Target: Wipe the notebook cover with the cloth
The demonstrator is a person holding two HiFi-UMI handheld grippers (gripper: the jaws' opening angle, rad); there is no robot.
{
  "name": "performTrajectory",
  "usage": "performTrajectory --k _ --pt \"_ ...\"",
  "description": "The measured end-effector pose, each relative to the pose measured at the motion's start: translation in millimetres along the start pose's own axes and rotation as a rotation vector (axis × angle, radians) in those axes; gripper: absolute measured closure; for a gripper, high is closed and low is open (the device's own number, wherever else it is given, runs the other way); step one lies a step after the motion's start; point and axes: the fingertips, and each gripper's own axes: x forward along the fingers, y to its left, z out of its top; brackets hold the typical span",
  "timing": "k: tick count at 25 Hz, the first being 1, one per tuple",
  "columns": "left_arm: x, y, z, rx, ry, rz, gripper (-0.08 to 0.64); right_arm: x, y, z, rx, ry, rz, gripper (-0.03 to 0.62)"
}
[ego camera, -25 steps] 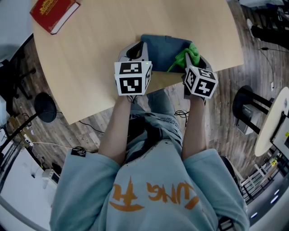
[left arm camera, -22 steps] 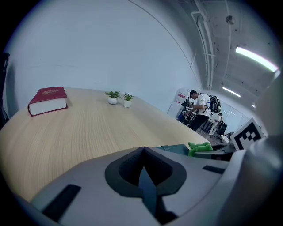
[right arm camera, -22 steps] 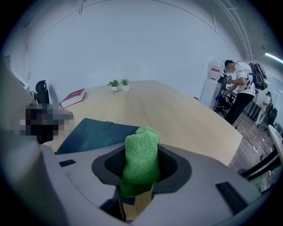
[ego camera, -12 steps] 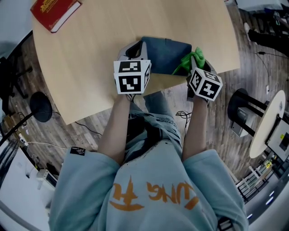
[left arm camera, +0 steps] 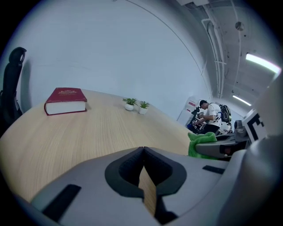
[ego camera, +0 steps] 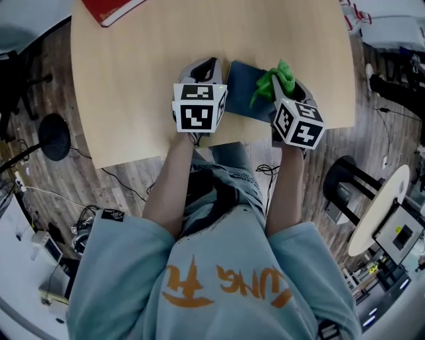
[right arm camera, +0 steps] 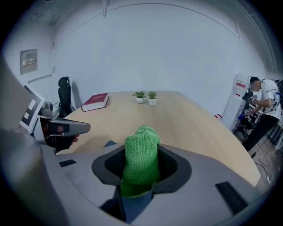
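Notebook (ego camera: 243, 87), dark blue cover, lay flat on the pale wood surface (ego camera: 133, 80), close to the near edge and right of centre. It sat between the two claws in the head view.

Left claw (ego camera: 203, 66) was just beside the notebook's left edge; whether it touched could not be told. Its jaws were pressed together with nothing between them, only a sliver of wood showing below the seam in the left gripper view.

Right claw (ego camera: 284, 85) stood at the notebook's right side, pinching the green cloth (ego camera: 273, 80). The cloth bunched up out of the jaws, and in the head view it overlapped the notebook's far right part. In the right gripper view the cloth (right arm camera: 141, 160) filled the gap between the jaws, blue cover showing directly beneath it.

Edges: the near rim of the surface ran just behind both claws, and its curved right rim lay near the right claw.

Open room: bare wood wide to the left and far side. Red book (ego camera: 118, 8) lay well apart at the far left. Two small potted plants (right arm camera: 146, 97) stood at the far end
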Motion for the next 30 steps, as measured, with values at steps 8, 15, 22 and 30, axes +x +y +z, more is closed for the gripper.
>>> performTrajectory --k 8,15,22,30 --pt "-16 42 4 -0.049 -0.022 0.098 0.541 34 69 21 -0.106 0.012 0.178 0.454" --pt "-26 62 -2 -0.073 -0.021 0.149 0.541 53 95 13 -0.153 0.054 0.235 0.454" --pt "-21 59 -7 -0.061 -0.005 0.148 0.541 60 98 4 -0.172 0.073 0.24 0.454" --pt "-10 44 -4 -0.027 0.005 0.119 0.541 57 82 2 -0.171 0.075 0.212 0.454"
